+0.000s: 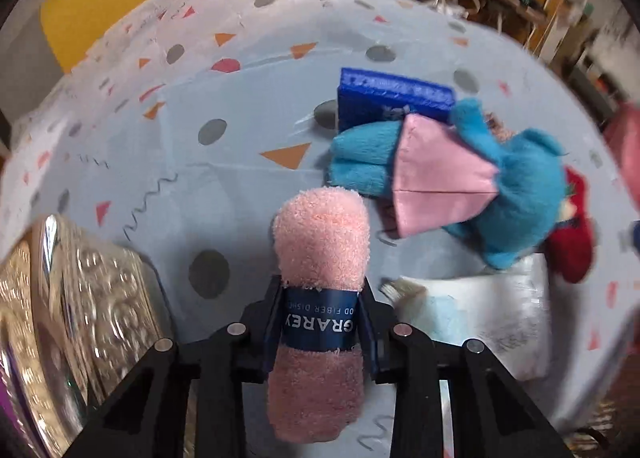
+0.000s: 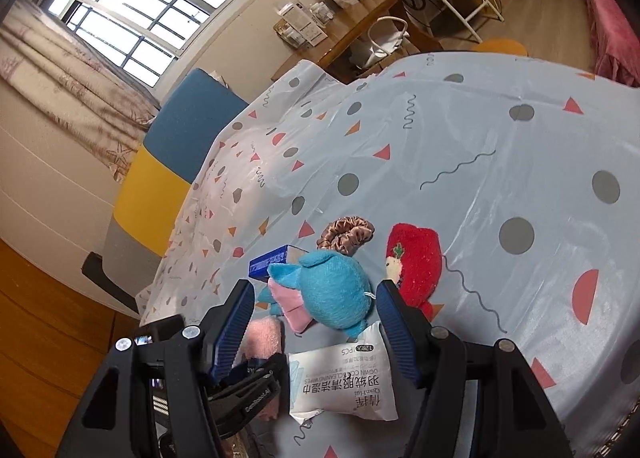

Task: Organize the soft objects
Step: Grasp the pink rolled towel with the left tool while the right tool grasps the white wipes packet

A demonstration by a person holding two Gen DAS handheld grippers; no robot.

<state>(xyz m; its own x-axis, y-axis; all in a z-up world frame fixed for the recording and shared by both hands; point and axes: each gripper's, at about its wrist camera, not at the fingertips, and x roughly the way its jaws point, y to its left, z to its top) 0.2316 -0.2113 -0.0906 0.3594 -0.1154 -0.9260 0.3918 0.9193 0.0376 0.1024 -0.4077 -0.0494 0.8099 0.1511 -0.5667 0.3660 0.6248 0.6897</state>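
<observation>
Firmly, the left claw (image 1: 320,322) clamps the rolled pink dishcloth (image 1: 320,258) at its dark blue paper band, above the patterned desk (image 1: 200,186). Just beyond the roll lies the blue plush toy (image 1: 516,186), touching a blue box (image 1: 394,96); a red plush (image 2: 416,258) and brown scrunchie (image 2: 346,232) sit beside it. Over a white wipes packet (image 2: 344,382), the right claw (image 2: 316,322) gapes wide, holding nothing.
</observation>
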